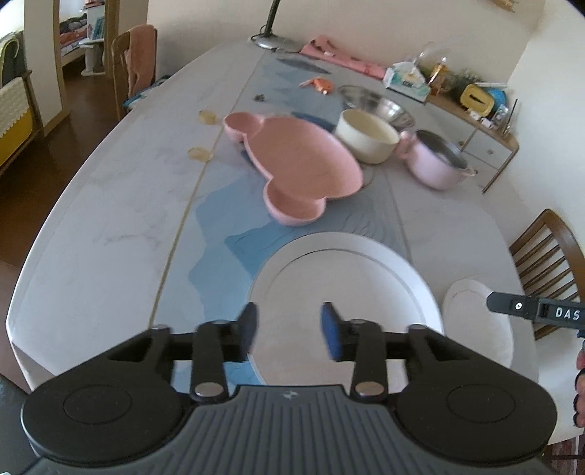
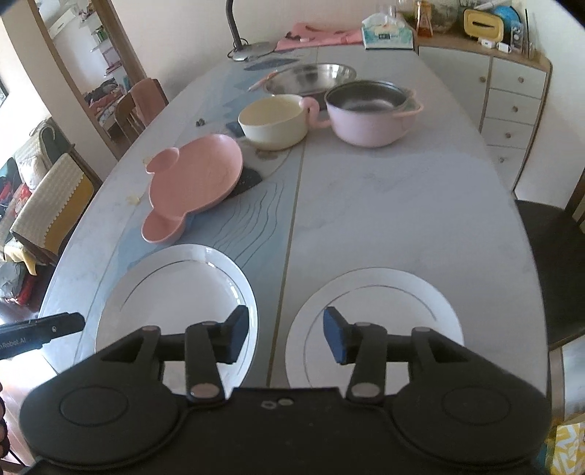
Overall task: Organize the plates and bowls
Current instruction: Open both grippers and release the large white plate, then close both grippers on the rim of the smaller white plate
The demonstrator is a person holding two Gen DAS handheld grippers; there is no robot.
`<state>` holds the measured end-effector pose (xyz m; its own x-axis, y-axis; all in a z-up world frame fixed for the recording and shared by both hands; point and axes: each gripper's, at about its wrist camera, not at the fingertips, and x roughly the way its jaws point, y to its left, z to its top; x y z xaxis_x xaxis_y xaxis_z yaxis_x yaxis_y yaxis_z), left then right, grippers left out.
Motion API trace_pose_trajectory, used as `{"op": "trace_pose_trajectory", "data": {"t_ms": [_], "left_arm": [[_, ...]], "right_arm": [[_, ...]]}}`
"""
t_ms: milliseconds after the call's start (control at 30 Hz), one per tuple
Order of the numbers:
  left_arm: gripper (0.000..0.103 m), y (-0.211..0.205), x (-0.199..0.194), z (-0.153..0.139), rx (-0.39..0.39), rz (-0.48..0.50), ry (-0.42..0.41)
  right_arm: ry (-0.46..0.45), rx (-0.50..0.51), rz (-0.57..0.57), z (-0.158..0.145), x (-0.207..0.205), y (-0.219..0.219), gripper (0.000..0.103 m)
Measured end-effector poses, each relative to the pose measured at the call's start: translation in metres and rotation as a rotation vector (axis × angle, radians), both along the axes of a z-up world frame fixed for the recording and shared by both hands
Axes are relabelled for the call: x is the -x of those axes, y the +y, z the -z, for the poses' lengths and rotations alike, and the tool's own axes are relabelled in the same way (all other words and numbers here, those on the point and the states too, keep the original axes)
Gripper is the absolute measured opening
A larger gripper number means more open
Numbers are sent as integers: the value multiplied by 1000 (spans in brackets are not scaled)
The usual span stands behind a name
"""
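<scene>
Two white plates lie at the table's near edge: the left plate (image 1: 347, 277) (image 2: 175, 292) and the right plate (image 2: 373, 314) (image 1: 471, 321). Beyond them are a pink mouse-shaped plate (image 1: 296, 164) (image 2: 197, 175), a cream bowl (image 1: 365, 135) (image 2: 274, 120), a pink pot (image 1: 438, 160) (image 2: 369, 113) and a steel bowl (image 1: 380, 106) (image 2: 310, 76). My left gripper (image 1: 289, 329) is open and empty above the left plate's near rim. My right gripper (image 2: 281, 334) is open and empty, above the gap between the two white plates.
A tissue box (image 2: 387, 33), a lamp base (image 2: 252, 49) and a pink cloth (image 2: 314, 34) sit at the table's far end. A sideboard (image 2: 512, 95) stands on the right. Wooden chairs (image 1: 548, 263) stand around the table.
</scene>
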<state>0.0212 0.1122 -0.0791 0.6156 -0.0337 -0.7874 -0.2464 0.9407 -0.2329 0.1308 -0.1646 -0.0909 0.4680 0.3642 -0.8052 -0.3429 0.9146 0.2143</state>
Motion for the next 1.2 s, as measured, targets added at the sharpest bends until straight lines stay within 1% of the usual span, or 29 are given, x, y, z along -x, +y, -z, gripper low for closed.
{"op": "trace_pose_trajectory", "data": {"t_ms": [67, 133, 200, 267, 367, 467, 567, 700, 900, 1033, 1133, 1200], "left_arm": [[52, -9, -2, -5, -15, 7, -14], [57, -22, -4, -9, -24, 21, -28], [65, -35, -7, -12, -36, 34, -38], [72, -52, -10, -13, -48, 50, -55], [76, -79, -16, -11, -51, 72, -52], [76, -105, -26, -3, -36, 93, -28], [76, -130, -36, 4, -31, 102, -5], [76, -156, -44, 15, -50, 105, 25], [76, -190, -55, 36, -68, 91, 79], [76, -207, -58, 47, -70, 73, 114], [76, -216, -58, 48, -111, 38, 113], [76, -220, -57, 46, -109, 21, 112]], "right_arm": [[-11, 1, -9, -3, 0, -6, 51], [-21, 2, -23, -6, -1, -13, 55], [-38, 8, -32, -8, -3, -24, 63], [-49, 13, -41, -8, -7, -37, 73], [-39, 29, -69, -3, -13, -55, 82], [-22, 47, -103, 3, -21, -72, 85], [-5, 56, -144, 10, -31, -86, 85], [-3, 82, -202, 19, -44, -99, 84], [26, 103, -287, 36, -65, -109, 82], [48, 121, -353, 47, -72, -109, 76], [60, 129, -398, 53, -75, -108, 72], [69, 132, -421, 57, -77, -106, 69]]}}
